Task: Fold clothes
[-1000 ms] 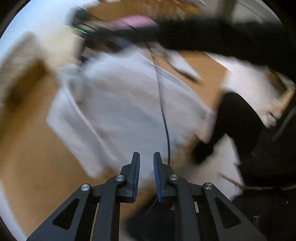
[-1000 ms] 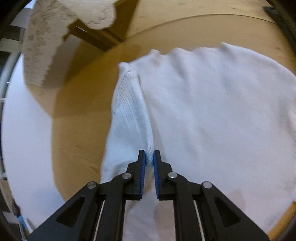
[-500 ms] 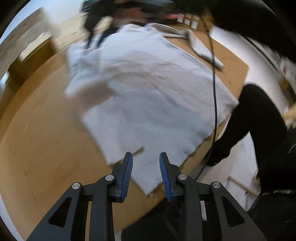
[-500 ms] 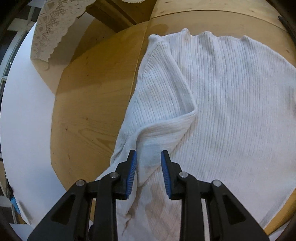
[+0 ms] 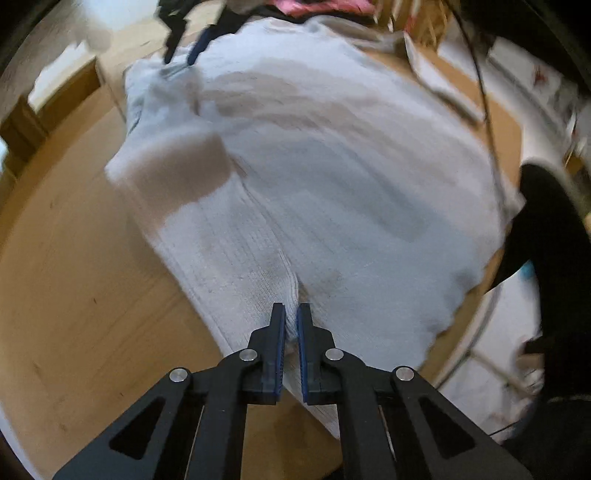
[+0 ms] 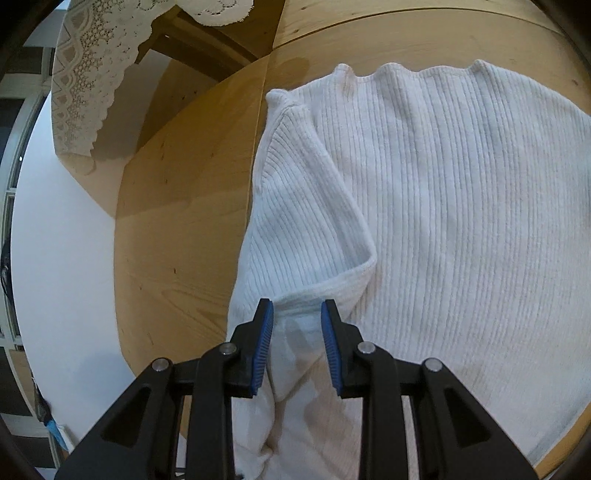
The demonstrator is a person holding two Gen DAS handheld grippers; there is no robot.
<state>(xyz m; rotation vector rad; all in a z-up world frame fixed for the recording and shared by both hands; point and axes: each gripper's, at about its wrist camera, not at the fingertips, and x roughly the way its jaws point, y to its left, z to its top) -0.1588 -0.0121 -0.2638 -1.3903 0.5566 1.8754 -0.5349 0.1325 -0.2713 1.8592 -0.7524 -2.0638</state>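
Note:
A white ribbed sweater lies spread on a round wooden table. Its sleeve is folded in over the body. My right gripper is open, its jaws on either side of the sleeve's cuff edge. In the left wrist view the same sweater covers the table, blurred by motion. My left gripper is shut on a pinched ridge of the sweater's near edge.
A lace cloth hangs over furniture beyond the table at the upper left. In the left wrist view a black cable runs along the right side, a person's dark-clad leg stands at the table's right, and clutter lies at the far end.
My left gripper came down onto the sweater's near edge and shut on it. My right gripper let go of the sleeve, opened, and the sleeve now lies folded over the body.

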